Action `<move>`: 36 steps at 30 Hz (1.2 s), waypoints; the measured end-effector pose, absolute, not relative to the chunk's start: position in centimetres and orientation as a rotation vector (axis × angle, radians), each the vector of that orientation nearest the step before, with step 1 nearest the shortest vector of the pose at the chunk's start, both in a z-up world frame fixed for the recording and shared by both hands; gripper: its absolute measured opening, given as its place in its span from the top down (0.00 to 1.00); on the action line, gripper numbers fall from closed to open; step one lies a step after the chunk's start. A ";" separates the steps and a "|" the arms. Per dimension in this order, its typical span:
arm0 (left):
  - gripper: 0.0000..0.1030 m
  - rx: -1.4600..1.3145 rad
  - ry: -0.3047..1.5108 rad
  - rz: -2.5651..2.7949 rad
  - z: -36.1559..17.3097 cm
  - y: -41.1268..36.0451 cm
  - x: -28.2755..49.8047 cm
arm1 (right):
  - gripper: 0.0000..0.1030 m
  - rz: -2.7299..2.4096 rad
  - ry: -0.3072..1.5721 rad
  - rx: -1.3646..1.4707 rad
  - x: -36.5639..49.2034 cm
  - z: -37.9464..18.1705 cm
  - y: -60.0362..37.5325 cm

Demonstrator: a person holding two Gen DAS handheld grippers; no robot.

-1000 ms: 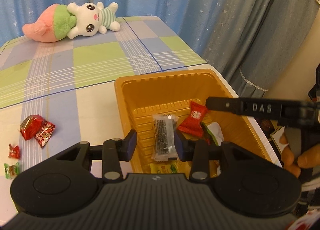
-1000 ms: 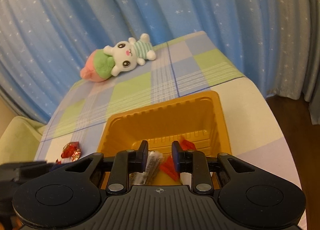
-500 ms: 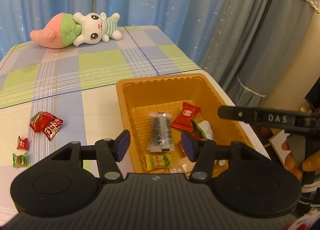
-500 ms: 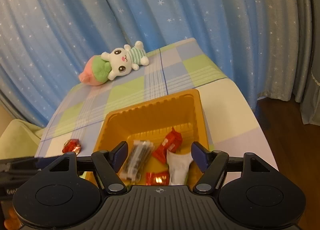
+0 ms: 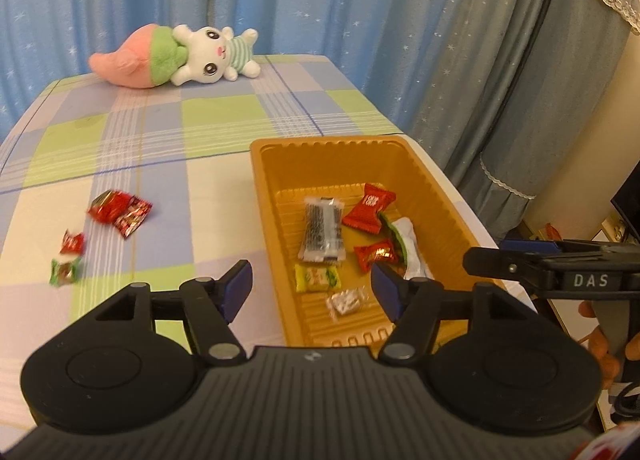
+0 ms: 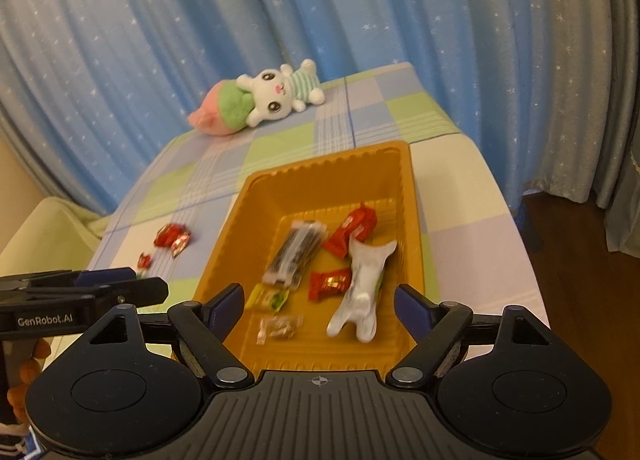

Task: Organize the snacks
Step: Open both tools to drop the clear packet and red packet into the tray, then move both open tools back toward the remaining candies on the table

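Above the tray [image 5: 436,184], both grippers' fingers now opening wider, empty.

"DAS", "GenRobot.AI" on gripper sides [image 5: 588,280]

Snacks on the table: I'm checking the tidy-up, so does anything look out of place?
Yes. Four wrapped candies lie loose on the checked tablecloth, left of the orange tray that holds the other snacks. A plush toy lies on its side at the far edge. Nothing looks spilled or damaged.
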State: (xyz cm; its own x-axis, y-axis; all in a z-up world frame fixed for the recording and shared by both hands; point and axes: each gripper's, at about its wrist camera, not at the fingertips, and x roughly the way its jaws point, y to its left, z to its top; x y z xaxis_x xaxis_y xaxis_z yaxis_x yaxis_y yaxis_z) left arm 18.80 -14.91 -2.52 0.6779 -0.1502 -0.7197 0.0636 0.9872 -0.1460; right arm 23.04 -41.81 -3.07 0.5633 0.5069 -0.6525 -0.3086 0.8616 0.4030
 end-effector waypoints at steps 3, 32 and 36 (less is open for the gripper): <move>0.38 -0.116 0.820 -0.100 -2.5 -14.6 17.4 | 0.20 0.507 0.854 0.245 22.0 -3.0 -41.6; 0.38 -0.197 0.870 0.102 -3.7 -5.4 10.4 | 0.20 0.783 0.934 0.119 19.2 -4.0 -30.5; 0.38 -0.179 0.870 0.114 -3.6 -3.2 10.9 | 0.20 0.783 0.928 0.128 19.8 -3.9 -28.2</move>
State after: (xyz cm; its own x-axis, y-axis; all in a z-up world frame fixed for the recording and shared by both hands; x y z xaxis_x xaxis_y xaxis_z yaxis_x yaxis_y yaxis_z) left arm 10.94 -3.19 -3.63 0.6398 0.0264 -0.7681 -0.1720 0.9790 -0.1097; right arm 19.79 -28.24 -3.89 0.3497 0.6549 -0.6699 -0.5501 0.7224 0.4190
